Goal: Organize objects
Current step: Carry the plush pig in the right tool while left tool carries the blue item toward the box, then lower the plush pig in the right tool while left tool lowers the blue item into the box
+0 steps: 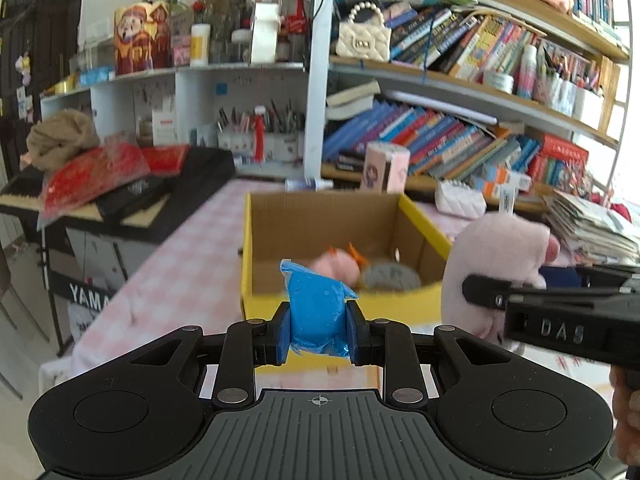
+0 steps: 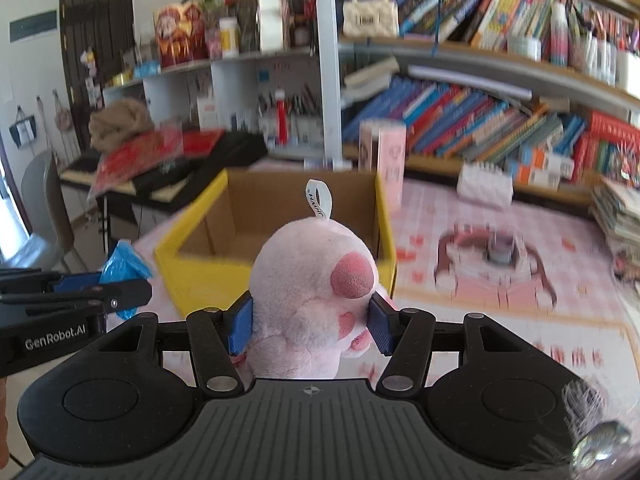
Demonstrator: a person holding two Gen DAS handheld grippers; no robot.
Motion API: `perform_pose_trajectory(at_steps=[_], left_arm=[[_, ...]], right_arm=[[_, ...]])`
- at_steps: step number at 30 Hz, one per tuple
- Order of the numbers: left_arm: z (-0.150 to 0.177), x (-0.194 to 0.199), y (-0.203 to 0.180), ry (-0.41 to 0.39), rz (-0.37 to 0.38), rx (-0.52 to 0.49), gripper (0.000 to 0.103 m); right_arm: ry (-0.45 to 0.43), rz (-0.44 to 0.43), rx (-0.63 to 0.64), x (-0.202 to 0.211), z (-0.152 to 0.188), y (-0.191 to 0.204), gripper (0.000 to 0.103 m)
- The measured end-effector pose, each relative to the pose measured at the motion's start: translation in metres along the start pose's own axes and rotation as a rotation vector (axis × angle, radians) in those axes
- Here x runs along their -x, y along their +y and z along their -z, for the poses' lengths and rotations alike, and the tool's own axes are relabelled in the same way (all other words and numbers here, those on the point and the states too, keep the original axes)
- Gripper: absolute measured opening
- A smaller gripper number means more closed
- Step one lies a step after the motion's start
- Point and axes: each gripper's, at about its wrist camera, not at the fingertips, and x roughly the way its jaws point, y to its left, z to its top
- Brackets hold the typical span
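Box point(image 1: 420, 216), yellow outside and bare cardboard inside, is set on the pink checked table point(image 1: 188, 264) as the collecting place, and both grippers are held just before its near wall. A crumpled blue packet point(image 1: 318, 312) is pinched between the pads of the left gripper point(image 1: 318, 330), whose jaws are closed narrowly on it; the packet is gripped around its middle, so its top stands free above the fingers. It is held near the front rim, not yet over the opening. A pink plush point(image 2: 308, 300) is clamped in the right gripper point(image 2: 310, 330), jaws pressed into its soft sides, with its white loop tag point(image 2: 319, 196) uppermost; the squeeze is taken by the stuffing, so a firm hold seems likely. 2 things can already be made out in the box: another pink toy point(image 1: 340, 266) with orange bits and a grey round object point(image 1: 390, 276), both blurred. From this, the sorting is judged to be partly done, with both held items probably meant for the box. A lift over the rim would be needed first. The packet's thin film may cling to the pads on release.
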Motion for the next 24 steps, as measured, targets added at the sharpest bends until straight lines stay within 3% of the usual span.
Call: perform_pose_trajectory(at_steps=[9, 16, 24], left_arm=[[-0.029, -0.052, -0.006, -0.005, -0.044, -0.025, 0.025], [-0.037, -0.092, -0.01, 0.04, -0.082, -0.038, 0.025], [-0.033, -0.133, -0.017, 0.132, -0.103, -0.069, 0.025]], right_arm=[[-0.089, -0.014, 0.036, -0.049, -0.057, -0.017, 0.055], [-0.088, -0.029, 0.088, -0.098, -0.081, -0.024, 0.055], [-0.017, -0.061, 0.173, -0.15, -0.088, -0.02, 0.055]])
